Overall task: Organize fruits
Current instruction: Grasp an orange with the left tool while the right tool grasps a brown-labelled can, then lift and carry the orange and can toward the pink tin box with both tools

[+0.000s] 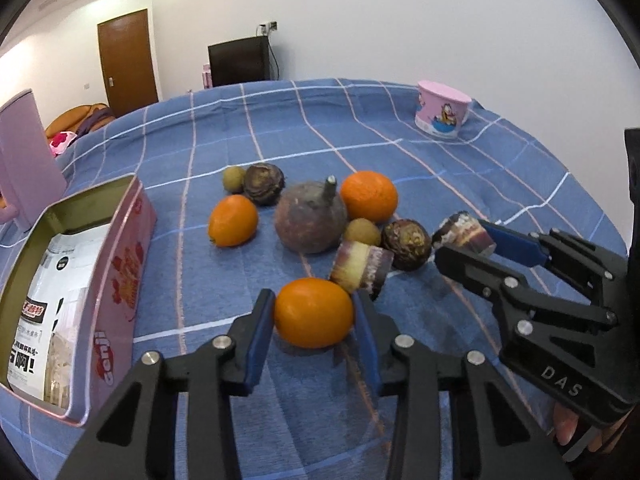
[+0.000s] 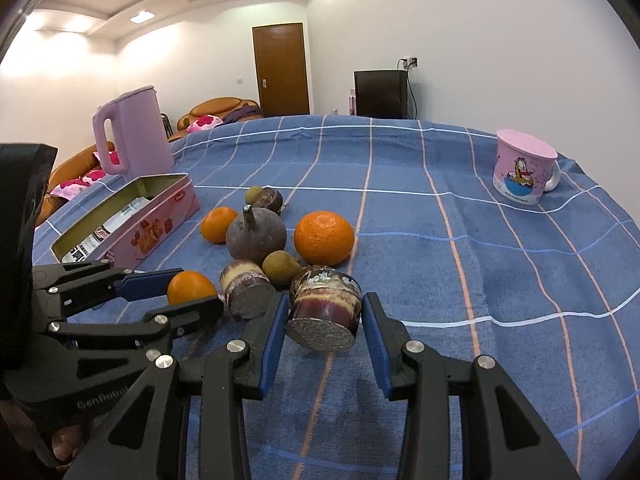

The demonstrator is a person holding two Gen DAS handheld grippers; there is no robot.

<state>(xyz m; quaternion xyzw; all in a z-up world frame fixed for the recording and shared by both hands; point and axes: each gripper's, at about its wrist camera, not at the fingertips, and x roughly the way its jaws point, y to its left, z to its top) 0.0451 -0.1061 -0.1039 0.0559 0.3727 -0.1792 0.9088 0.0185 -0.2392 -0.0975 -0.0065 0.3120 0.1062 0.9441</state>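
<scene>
Left claw (image 1: 314,314) pinches a small orange (image 1: 314,312): both blue pads touch its sides, and the fruit sits low over the blue checked bench (image 1: 440,168). Right claw (image 2: 322,320) pinches a purple sugarcane chunk (image 2: 324,312), cut end facing the camera, its long axis running roughly along the fingers.

Key relation: the open pink tin (image 1: 100,280) lies to the left of the left claw, just beside it and nearer to it than to the right claw. My reading is that the orange has to be lifted and carried leftward over the tin's near wall. The tin already holds a white packet (image 1: 52,280).

The remaining fruit is clustered just ahead of both claws: a mangosteen (image 1: 310,220), two more oranges, longans, and a second cane chunk (image 1: 360,266).

Writing: "DAS" on the right claw's body in the left wrist view; "GenRobot", partly cut off, on the left claw's body in the right wrist view; "genji" on the tin wall. The packet's print is too small to read.
</scene>
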